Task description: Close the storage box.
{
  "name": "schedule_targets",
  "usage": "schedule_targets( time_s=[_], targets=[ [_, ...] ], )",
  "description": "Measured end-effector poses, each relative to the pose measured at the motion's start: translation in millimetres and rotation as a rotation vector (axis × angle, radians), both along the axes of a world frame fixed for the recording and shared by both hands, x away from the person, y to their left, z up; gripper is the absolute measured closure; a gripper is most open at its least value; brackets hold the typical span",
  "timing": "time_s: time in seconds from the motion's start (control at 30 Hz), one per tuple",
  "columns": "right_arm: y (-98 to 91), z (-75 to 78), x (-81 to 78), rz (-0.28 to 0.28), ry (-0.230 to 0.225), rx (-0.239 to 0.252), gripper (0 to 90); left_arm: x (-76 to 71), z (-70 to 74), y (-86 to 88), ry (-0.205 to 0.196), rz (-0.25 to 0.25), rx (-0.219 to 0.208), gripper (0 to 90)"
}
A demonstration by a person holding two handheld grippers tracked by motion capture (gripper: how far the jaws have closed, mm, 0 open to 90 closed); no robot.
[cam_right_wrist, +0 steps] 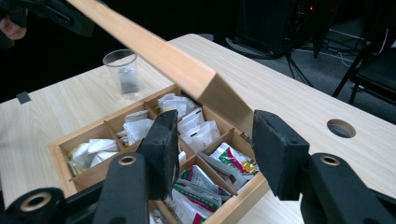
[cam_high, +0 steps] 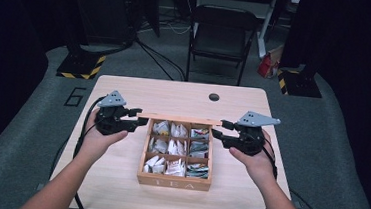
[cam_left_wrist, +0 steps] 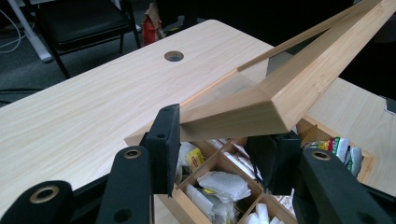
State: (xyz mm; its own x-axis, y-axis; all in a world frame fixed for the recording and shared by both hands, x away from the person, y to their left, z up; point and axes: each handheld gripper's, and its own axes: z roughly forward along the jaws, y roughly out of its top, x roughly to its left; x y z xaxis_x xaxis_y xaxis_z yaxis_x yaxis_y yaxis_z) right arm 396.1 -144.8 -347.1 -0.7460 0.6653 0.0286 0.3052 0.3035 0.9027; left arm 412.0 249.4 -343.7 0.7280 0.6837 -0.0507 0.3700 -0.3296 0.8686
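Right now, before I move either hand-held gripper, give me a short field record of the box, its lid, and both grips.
box: wooden tea box, nine compartments, filled with tea bags
lid: lid raised at an angle, hinged at the far side
left hand-held gripper: lid corner between jaws; grip unclear
right hand-held gripper: jaws apart, just below the other lid corner, not clamping
nearby: clear cup with a tea bag inside, on the table
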Motion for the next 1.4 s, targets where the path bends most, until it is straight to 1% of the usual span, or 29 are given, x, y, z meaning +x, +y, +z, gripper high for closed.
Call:
schedule_targets(
  time_s=[0.1,0.17,0.3,0.33,0.53,0.7,0.87,1.0,1.07,1.13,1.33,1.37,1.4],
  targets=[
    [0.6,0.5,-2.5,0.003,0.004,0.005,50.9,-3.0,-2.2,0.2,0.003,-0.006,0.007,55.0],
    [0.9,-0.2,-3.8,0.004,-0.002,0.002,50.8,-5.0,-3.9,0.4,0.003,-0.008,0.009,55.0],
    [1.2,-2.5,-7.8,0.01,0.008,0.009,50.8,-9.2,-7.1,0.8,0.003,-0.013,0.019,54.9],
    [0.7,-2.9,-8.4,0.016,0.002,0.009,50.8,-10.1,-8.3,0.6,0.0,-0.011,0.016,55.0],
    [-0.2,-4.3,-15.3,0.021,-0.001,0.019,51.7,-15.5,-13.9,0.4,-0.008,-0.007,0.016,54.7],
    [0.1,-7.9,-17.7,0.021,-0.002,0.009,51.7,-18.9,-16.7,0.2,-0.009,-0.006,0.024,54.5],
    [0.1,-12.1,-20.9,0.016,0.007,0.014,51.5,-22.8,-20.6,0.3,-0.009,-0.01,0.035,54.0],
    [1.0,-14.7,-24.1,0.018,0.002,-0.004,51.4,-25.7,-23.8,0.9,0.002,-0.018,0.043,53.1],
    [0.9,-15.9,-25.2,0.024,-0.003,-0.014,51.4,-27.5,-25.2,0.7,0.001,-0.016,0.045,53.0],
    [1.2,-17.4,-26.9,0.02,0.002,-0.011,51.2,-28.9,-26.3,0.7,0.0,-0.017,0.048,52.9],
    [1.0,-23.3,-31.0,0.018,0.004,-0.004,51.0,-36.5,-29.5,1.6,0.003,-0.024,0.029,50.5],
    [0.9,-24.5,-31.9,0.018,-0.001,-0.007,51.0,-38.0,-30.3,1.3,-0.001,-0.023,0.028,50.0],
    [1.1,-25.9,-33.0,0.019,-0.003,-0.008,51.0,-39.7,-30.4,1.6,0.001,-0.025,0.037,49.8]
  ],
)
